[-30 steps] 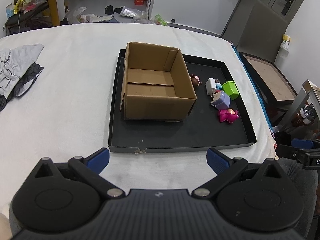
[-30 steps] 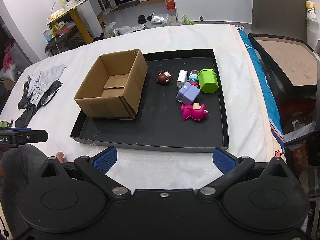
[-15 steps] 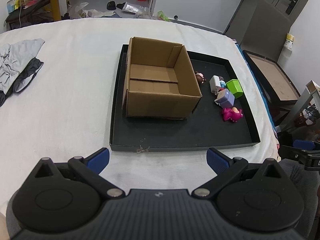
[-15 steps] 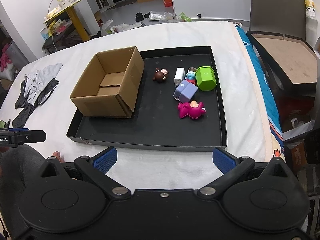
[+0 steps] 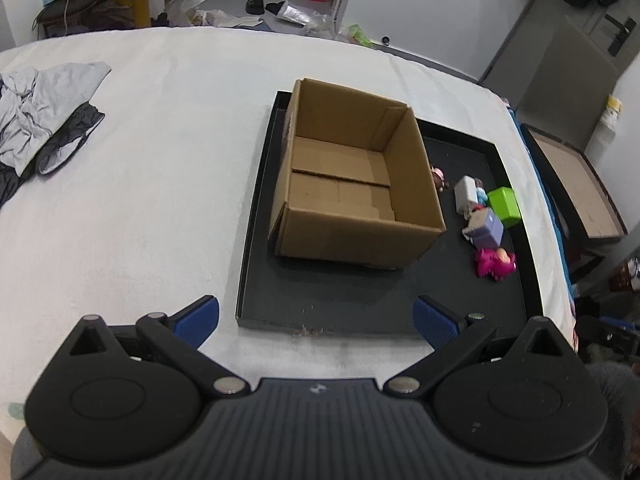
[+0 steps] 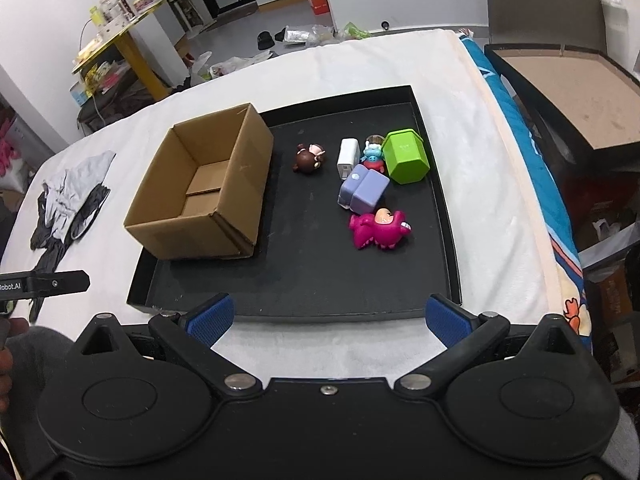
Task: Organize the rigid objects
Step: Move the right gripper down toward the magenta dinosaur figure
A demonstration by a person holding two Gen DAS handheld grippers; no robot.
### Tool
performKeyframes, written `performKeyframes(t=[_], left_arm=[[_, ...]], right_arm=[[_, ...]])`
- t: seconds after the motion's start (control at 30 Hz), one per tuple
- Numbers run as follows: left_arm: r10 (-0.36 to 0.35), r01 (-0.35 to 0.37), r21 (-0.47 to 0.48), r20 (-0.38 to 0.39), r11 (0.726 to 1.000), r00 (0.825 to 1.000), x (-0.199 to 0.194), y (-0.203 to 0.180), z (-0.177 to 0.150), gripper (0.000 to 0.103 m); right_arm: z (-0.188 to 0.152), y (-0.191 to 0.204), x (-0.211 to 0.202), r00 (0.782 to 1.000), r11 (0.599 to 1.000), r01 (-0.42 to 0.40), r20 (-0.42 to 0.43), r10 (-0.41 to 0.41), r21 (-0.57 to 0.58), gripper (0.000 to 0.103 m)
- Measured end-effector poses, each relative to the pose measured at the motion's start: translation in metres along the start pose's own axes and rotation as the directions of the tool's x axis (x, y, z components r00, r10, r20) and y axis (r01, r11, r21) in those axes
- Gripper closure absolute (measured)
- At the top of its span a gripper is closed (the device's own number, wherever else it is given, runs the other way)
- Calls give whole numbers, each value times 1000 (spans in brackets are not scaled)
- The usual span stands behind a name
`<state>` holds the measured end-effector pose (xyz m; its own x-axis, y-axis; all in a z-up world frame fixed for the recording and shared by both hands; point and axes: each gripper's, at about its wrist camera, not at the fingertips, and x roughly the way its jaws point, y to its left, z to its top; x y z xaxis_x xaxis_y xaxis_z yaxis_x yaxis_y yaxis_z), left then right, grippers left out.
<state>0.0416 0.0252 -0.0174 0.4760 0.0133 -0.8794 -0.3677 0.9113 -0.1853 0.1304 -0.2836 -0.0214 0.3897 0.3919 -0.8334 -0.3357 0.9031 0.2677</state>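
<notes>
We hold both the left gripper [image 5: 316, 316] and right gripper [image 6: 327, 314] spread and empty, the brown cardboard box [image 6: 202, 190] ahead unfilled, while the small plastic toys [image 6: 370, 186] beyond our fingertips await sorting.

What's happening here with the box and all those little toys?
A person holds a gripper in each hand, tidying toys. Both the left gripper and the right gripper are open and hold nothing, hovering near the front edge of a black tray. On the tray sits an empty cardboard box, and beside it a cluster of toys: a pink dinosaur, a purple block, a green cup and others. Nothing is in the box yet.
</notes>
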Motion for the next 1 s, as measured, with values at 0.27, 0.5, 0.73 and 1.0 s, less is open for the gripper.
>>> performKeyframes(t=[0.27,0.5,0.73,1.0], left_arm=[[-6,5,-59,-24,998,1000,17,2,22,3],[-13,9,-107,-31,994,999,34,7,43,3],[-29,21,-156,-48,988,998,55,13,60,11],[-49,29,-220,-88,975,995,81,23,72,34]], right_arm=[[14,-10,8,1000,999,20,5,-21,47,0],[31,-22,24,999,993,42,16,-44,112,2],[40,-34,47,1000,975,17,6,-19,221,11],[49,-46,75,1000,938,18,-17,-12,346,25]])
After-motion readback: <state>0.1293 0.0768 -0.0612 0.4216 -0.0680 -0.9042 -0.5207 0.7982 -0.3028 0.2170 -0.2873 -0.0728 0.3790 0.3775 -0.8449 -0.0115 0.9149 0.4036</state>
